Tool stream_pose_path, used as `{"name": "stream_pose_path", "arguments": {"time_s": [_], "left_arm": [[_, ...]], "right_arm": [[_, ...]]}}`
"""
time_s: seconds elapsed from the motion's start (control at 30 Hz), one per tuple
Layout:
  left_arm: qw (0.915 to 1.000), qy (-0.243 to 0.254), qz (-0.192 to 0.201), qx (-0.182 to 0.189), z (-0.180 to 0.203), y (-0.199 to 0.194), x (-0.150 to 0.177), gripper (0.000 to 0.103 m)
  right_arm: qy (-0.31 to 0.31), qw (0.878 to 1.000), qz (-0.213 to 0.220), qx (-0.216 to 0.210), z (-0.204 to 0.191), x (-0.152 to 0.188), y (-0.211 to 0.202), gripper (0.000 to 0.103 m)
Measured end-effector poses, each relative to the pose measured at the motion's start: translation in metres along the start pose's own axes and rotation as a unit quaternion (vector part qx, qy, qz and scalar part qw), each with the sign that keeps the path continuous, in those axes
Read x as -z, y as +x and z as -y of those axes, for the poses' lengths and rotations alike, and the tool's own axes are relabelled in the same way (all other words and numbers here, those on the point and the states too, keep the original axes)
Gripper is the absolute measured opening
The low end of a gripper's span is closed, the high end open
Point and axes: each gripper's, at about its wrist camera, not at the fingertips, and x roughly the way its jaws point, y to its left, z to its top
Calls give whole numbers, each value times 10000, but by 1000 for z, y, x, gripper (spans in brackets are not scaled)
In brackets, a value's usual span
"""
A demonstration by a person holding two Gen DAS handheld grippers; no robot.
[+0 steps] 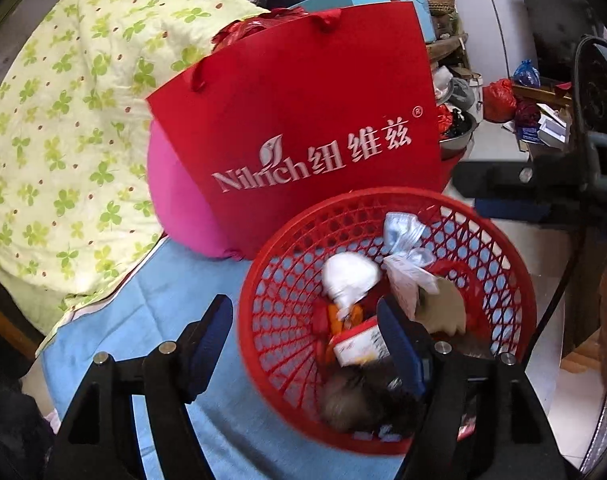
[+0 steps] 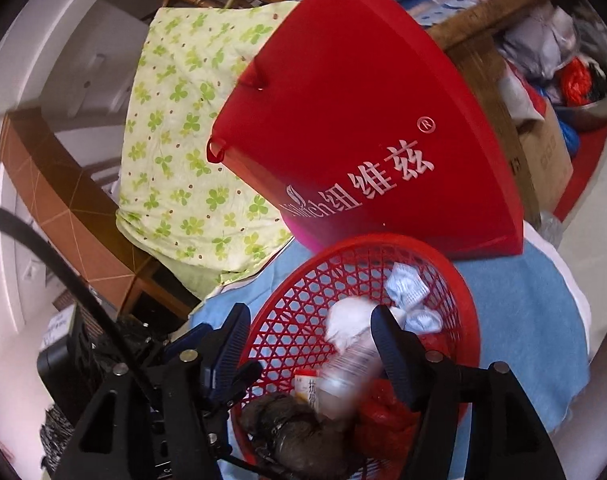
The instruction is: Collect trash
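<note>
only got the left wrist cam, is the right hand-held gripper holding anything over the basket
observer: No grip. The right hand-held gripper stands open above the red basket.
operator: anything between its fingers
observer: A blurred white bottle shows between them, over the trash. I cannot tell whether it touches a pad.
operator: whats past the red bag on the right
observer: A cardboard box stands there, behind the red bag.

trash [image 1: 355, 280] in basket [image 1: 271, 280]; bag [image 1: 303, 120] behind basket.
</note>
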Motion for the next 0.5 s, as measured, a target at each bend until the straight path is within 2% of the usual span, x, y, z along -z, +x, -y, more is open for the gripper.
{"name": "stream_pose_path", "arguments": {"time_s": [0.23,0.4,0.5], "left_arm": [[9993,-194,143,-278,-12,-37,15,76],[9973,-197,362,-610,-21,-70,23,85],[9955,-297,468,-768,-29,-90,28,85]], "right_arm": [[-215,9997,83,112,-25,9,-20,67],[-702,9974,87,151,-65,19,-29,67],[-1037,9942,132,242,-89,27,-36,67]]}}
